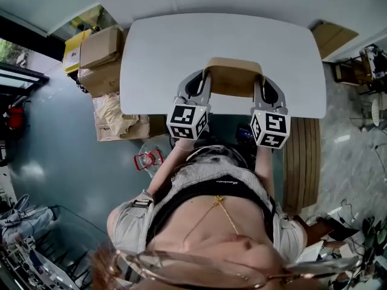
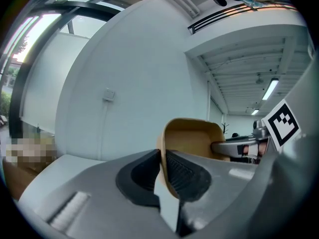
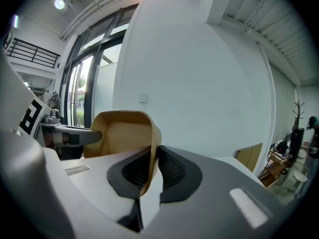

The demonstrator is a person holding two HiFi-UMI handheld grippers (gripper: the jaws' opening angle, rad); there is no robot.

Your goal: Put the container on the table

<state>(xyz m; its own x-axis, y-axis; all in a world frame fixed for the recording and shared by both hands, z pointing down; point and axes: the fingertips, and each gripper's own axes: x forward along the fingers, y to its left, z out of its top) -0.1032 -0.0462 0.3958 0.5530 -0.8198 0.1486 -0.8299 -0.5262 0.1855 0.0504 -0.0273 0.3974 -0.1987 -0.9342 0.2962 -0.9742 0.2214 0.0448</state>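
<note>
container (image 1: pixel 234 77): tan thin-walled tub, likely light, slightly flexible, smooth-sided. it is held over the near edge of the white counter (image 1: pixel 169 53); contact with it unclear. left gripper (image 2: pixel 164 171) jaws clenched on one side wall at the rim, right gripper (image 3: pixel 149 169) jaws on the opposite wall. rim pinch suits it; a hard squeeze may bow the wall.

Side by side, left hand-held gripper (image 1: pixel 204 77) and right hand-held gripper (image 1: pixel 260 78) each clamp the container (image 1: pixel 233 78).
</note>
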